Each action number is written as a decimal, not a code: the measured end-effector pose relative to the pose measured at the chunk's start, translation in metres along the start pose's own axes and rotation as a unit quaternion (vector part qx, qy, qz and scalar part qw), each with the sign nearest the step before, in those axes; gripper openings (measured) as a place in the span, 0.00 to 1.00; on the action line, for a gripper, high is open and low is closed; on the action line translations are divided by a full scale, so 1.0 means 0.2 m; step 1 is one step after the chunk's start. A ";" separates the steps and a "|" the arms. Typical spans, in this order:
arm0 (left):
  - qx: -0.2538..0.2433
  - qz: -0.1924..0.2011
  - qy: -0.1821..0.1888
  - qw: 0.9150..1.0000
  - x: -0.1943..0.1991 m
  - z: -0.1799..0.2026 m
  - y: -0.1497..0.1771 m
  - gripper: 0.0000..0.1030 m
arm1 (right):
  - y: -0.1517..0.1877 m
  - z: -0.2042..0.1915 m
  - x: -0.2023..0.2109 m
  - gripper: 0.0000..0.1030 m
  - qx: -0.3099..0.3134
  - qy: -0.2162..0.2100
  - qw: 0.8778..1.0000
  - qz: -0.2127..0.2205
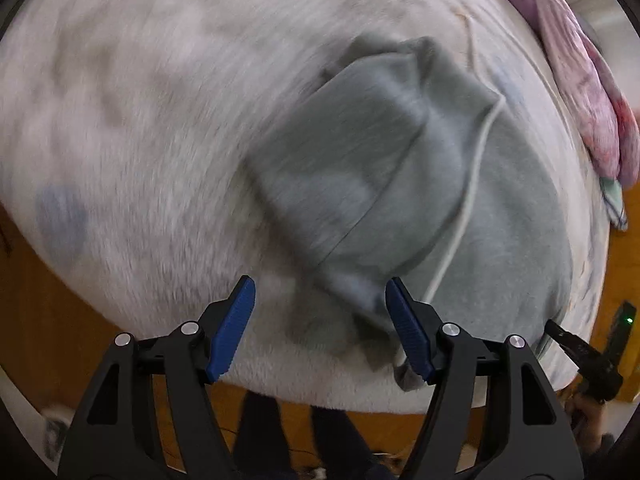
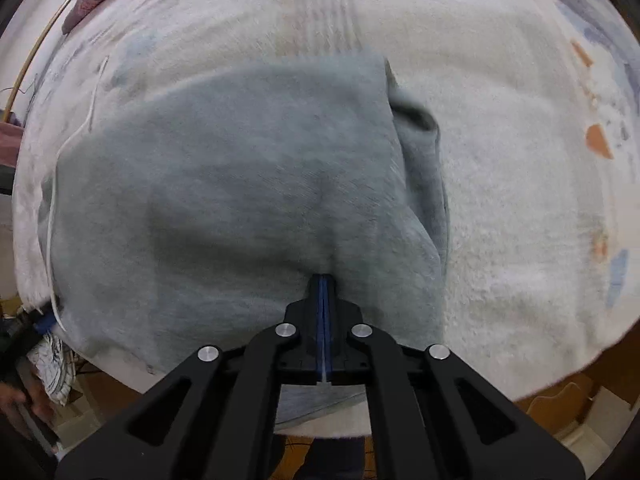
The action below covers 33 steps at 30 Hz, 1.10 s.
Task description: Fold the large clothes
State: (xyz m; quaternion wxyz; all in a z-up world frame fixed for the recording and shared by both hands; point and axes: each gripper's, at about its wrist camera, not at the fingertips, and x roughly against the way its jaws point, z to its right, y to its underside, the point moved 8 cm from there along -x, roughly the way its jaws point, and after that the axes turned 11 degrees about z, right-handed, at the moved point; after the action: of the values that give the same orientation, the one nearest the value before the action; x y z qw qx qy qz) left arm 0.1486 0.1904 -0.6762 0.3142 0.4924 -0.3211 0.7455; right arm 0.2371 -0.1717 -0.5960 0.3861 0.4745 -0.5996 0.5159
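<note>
The grey sweatshirt [image 2: 224, 200] lay on the fuzzy white blanket [image 2: 520, 200], close to its near edge. Part of it was already folded over, so it looked like a thick bundle, but it was lumpy and not yet neat. The right gripper [image 2: 324, 280] was pressed together, pinching the sweatshirt's near edge. The left gripper [image 1: 320, 300] was spread wide and held nothing, with a grey corner lying between its blue fingers [image 1: 234, 328]. A white cord [image 1: 468, 200] trailed loose. More folds were probably left.
</note>
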 end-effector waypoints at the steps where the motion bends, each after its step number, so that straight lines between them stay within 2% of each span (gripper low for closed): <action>1: 0.013 0.000 0.005 1.000 -0.01 -0.02 0.01 0.67 | -0.05 -0.07 0.04 0.01 -0.002 -0.018 1.000 0.012; 5: 0.039 0.003 0.029 0.999 -0.02 -0.01 0.02 0.67 | -0.21 -0.43 0.07 0.01 0.022 -0.088 0.995 0.043; 8: 0.043 -0.004 0.037 0.998 -0.04 0.02 0.05 0.67 | -0.31 -0.65 -0.01 0.01 0.046 -0.108 0.992 0.047; 10: 0.040 -0.003 0.040 0.998 -0.04 0.04 0.07 0.67 | -0.34 -0.73 -0.08 0.01 0.064 -0.094 0.992 0.046; 13: 0.047 -0.006 0.048 0.998 -0.07 0.07 0.08 0.67 | -0.31 -0.74 -0.25 0.00 0.076 -0.052 0.995 0.025; 16: 0.055 -0.002 0.052 0.997 -0.08 0.07 0.10 0.67 | -0.28 -0.74 -0.39 0.00 0.084 -0.036 0.995 0.029; 21: 0.073 -0.003 0.061 0.995 -0.07 0.05 0.10 0.67 | -0.26 -0.72 -0.32 0.00 0.068 -0.039 0.997 0.023; 25: 0.079 -0.005 0.067 0.995 -0.03 -0.02 0.11 0.67 | -0.08 -0.73 -0.20 0.00 0.047 -0.063 0.997 0.002; 29: 0.080 -0.005 0.066 0.995 -0.04 -0.03 0.10 0.67 | 0.07 -0.69 -0.27 0.00 0.029 -0.075 0.997 -0.012; 33: 0.082 -0.003 0.067 0.994 -0.05 -0.03 0.10 0.67 | 0.09 -0.69 -0.25 0.00 0.031 -0.074 0.997 0.000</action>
State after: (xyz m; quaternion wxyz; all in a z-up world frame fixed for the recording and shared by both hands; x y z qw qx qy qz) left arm 0.1324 0.1819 -0.6901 0.2954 0.4665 -0.2356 0.7997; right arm 0.2284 -0.0264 -0.6242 0.3256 0.5236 -0.6101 0.4976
